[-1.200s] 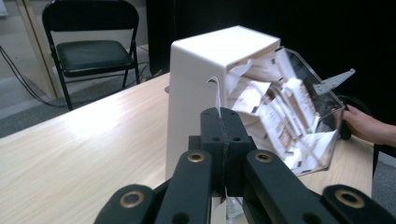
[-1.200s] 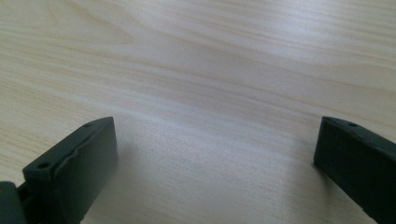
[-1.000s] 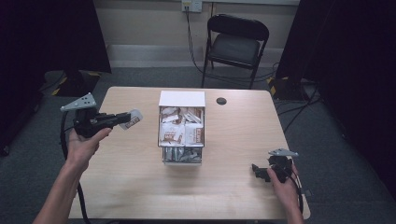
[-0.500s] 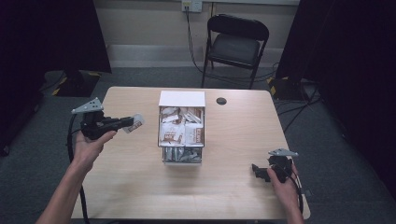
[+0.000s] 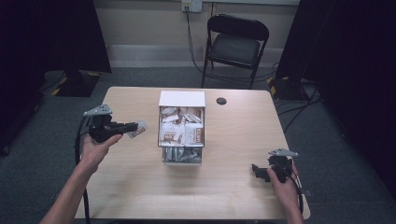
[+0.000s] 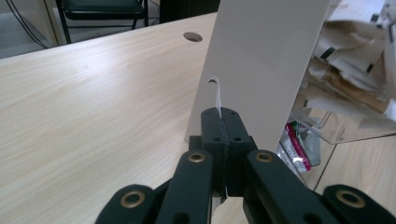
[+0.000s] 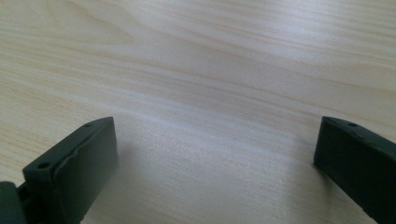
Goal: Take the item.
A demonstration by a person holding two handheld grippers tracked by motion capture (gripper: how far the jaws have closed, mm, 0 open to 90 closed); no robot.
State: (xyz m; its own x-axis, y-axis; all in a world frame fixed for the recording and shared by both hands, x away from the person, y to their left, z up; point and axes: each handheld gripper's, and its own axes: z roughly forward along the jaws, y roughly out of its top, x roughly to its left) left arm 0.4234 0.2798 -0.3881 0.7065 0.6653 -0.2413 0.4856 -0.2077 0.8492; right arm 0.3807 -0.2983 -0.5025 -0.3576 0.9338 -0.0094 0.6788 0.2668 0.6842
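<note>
Since the earlier frames the left tongs (image 5: 133, 126) have sunk toward the bench (image 5: 233, 140) and drifted a little nearer the clear organiser box (image 5: 181, 133), carrying a small white-and-brown sachet (image 5: 138, 128) with them; the right tongs (image 5: 258, 171) have kept their place, right of and nearer the person than the box.

The left tongs are clamped together on the sachet. In the left gripper view a thin white edge of the sachet (image 6: 217, 98) stands up out of the shut jaws, with the box's white side panel (image 6: 261, 60) just beyond. The sachet therefore hangs left of the box, above the bench, apart from the box wall. The right tongs stand wide apart, nothing between them, low over bare wood.

The step in hand looks like setting the sachet down left of the box, or carrying it on. To do it well, I would hold the grip firm until the sachet lies flat on the wood, keep it from brushing the panel, then let the jaws part and lift straight away so the thin packet does not cling or flip.
</note>
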